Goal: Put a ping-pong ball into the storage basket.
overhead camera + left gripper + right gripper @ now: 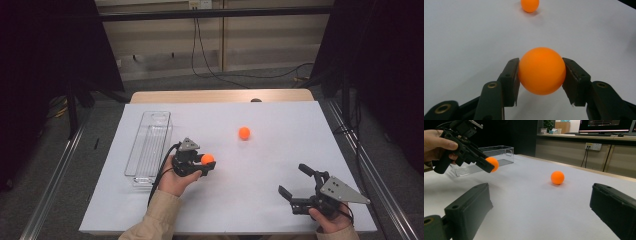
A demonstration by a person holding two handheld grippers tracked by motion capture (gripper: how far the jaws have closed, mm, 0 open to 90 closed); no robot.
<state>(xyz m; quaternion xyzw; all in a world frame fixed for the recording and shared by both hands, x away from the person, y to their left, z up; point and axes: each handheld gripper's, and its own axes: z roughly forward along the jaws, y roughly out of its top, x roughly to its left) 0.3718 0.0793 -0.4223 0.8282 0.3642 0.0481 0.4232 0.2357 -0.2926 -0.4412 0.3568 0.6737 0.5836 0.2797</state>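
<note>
Meanwhile, left gripper [541, 72] pinching small orange plastic ball [541, 71] above white table sheet [280, 150]; right gripper [300, 181] spread wide, nothing between jaws.

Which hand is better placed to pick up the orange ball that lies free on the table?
Right, probably. The right gripper is open and empty, facing the free ball; the left gripper already clamps another ball.

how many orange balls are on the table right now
2. One orange ball is clamped between the pads of the left gripper, near the clear bin. The other ball lies loose on the white table cover, farther out. None seem hidden.
</note>
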